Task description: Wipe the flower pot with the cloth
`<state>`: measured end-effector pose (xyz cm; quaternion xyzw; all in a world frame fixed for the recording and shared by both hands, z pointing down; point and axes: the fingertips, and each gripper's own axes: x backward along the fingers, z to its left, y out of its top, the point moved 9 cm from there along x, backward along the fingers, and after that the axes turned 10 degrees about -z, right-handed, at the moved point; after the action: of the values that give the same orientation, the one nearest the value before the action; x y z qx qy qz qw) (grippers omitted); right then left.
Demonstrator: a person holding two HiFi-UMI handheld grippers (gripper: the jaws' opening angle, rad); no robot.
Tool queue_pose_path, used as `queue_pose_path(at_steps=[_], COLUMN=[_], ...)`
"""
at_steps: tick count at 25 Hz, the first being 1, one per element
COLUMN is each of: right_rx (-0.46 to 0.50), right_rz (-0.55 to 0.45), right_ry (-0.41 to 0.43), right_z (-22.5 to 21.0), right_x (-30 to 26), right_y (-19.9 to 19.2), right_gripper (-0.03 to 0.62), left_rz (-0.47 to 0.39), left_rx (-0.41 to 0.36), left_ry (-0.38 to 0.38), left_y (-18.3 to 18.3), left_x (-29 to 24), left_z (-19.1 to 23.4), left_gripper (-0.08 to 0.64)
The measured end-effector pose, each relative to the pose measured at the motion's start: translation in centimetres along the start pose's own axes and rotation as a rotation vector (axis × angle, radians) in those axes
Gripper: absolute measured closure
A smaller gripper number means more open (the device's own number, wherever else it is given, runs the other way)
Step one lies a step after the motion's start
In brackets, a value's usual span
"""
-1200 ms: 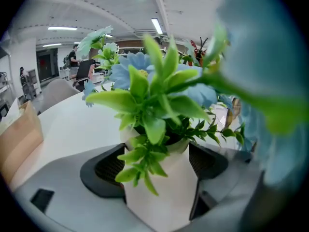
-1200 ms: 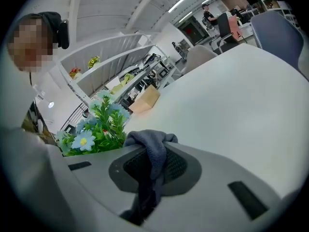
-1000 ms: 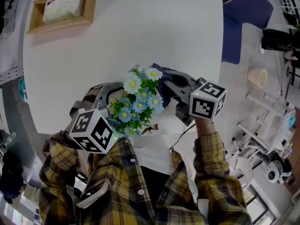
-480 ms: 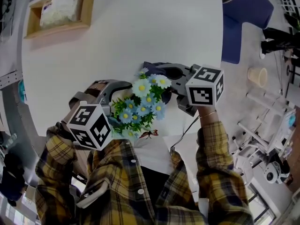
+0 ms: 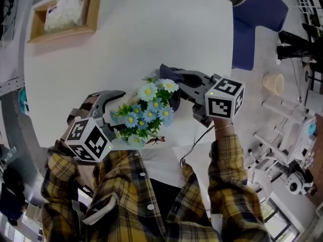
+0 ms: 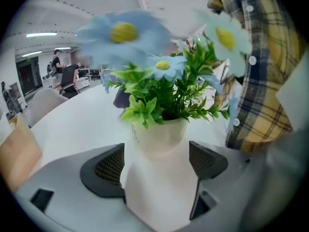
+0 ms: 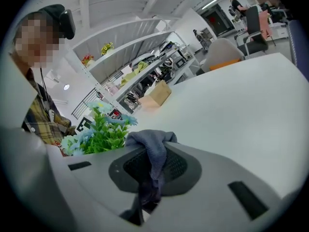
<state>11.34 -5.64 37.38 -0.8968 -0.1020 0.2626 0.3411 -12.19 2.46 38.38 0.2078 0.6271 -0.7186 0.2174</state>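
Observation:
A white flower pot with green leaves and blue daisies stands between the pads of my left gripper, which is shut on its body. From the head view the flowers hide the pot, and the left gripper sits at their left over the table's near edge. My right gripper is at the flowers' right, shut on a dark grey-blue cloth. In the right gripper view the cloth bunches over the jaw tips, with the flowers just to the left.
The white table stretches away from me. A wooden tray with a tissue pack sits at its far left corner. A blue chair stands beyond the right edge, and a paper cup is on the floor.
The pot and left gripper have drifted a little left in the view. The right gripper has rolled slightly, and the cloth now sits by the flowers' upper right instead of lower beside them.

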Motion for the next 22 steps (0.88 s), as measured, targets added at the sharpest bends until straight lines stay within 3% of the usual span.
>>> queue_pose_path(at_steps=[3,8,13,17,22], right_rx=[0.023,0.085,0.176,0.234,0.324], right_rz=[-0.053,-0.138,-0.235,-0.330,-0.444], right_ry=[-0.042,-0.088,-0.139,-0.162,-0.176], right_z=[0.7,3.1,6.8,11.3,16.4], right_x=[2.2,5.6,8.8,10.9,12.3], right_y=[0.6,1.1,2.3,2.9,3.4], right_gripper=[0.571,0.571,0.571,0.571,0.571], left_rz=[-0.051,-0.207,-0.377,-0.515,-0.589], left_rx=[0.087,0.213,0.237,0.271,0.295], left_ry=[0.069,0.178,0.291,0.332,0.408], left_y=[-0.1,1.9,5.2,9.0,12.5], left_x=[1.7,5.2,8.5,10.5,10.8], left_z=[-0.5,-1.6,-2.7,-4.8,-6.2], left_gripper=[0.130,0.130,0.190,0.237,0.361])
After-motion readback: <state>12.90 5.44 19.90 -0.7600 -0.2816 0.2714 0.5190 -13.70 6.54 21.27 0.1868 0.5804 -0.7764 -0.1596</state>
